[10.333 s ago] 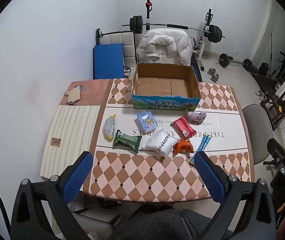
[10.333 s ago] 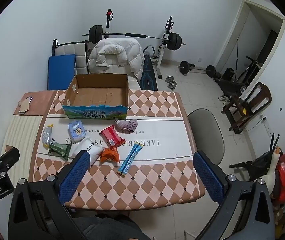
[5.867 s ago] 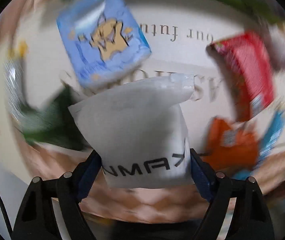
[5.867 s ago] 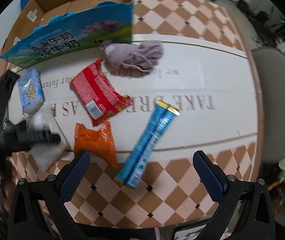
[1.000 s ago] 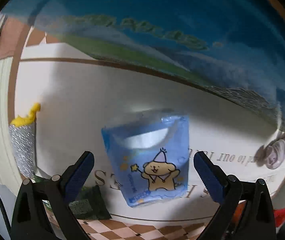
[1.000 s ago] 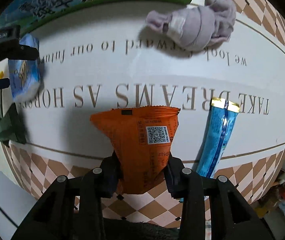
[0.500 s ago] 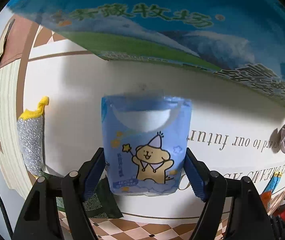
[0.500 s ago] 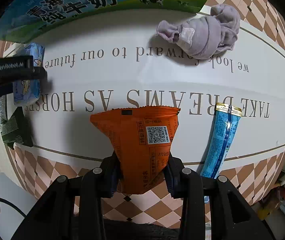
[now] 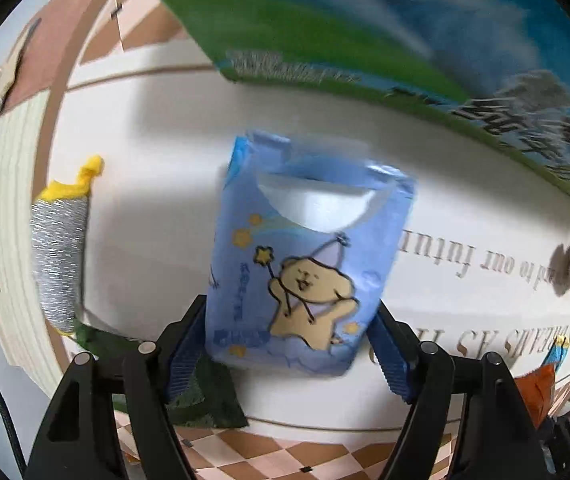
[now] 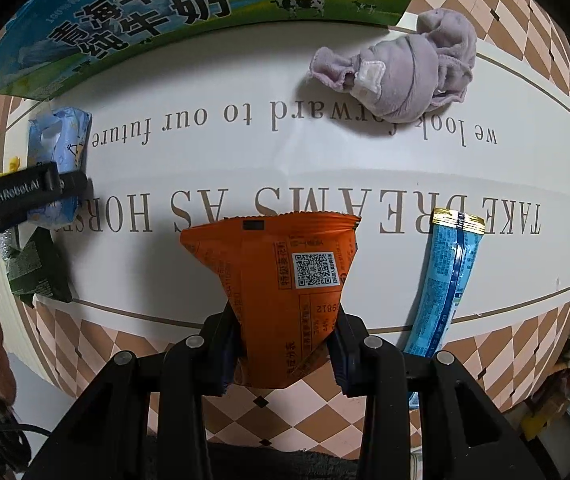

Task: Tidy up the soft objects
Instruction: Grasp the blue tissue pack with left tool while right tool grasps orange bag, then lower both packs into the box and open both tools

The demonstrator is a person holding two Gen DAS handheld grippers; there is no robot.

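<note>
My left claw is clamped on the blue bear-print pack; my right claw pinches the orange QR-coded packet. Both are over the worktop, printed "TAKE DREAMS AS HORSES". Beyond lie a blue stick, lilac cloth and the milk box, its inside unseen.

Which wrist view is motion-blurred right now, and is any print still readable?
Left wrist: box panel smeared, blue tissue pack soft-edged in the left gripper. Right wrist: sharp; QR code on orange packet and tablecloth lettering crisp, bent by fisheye.
</note>
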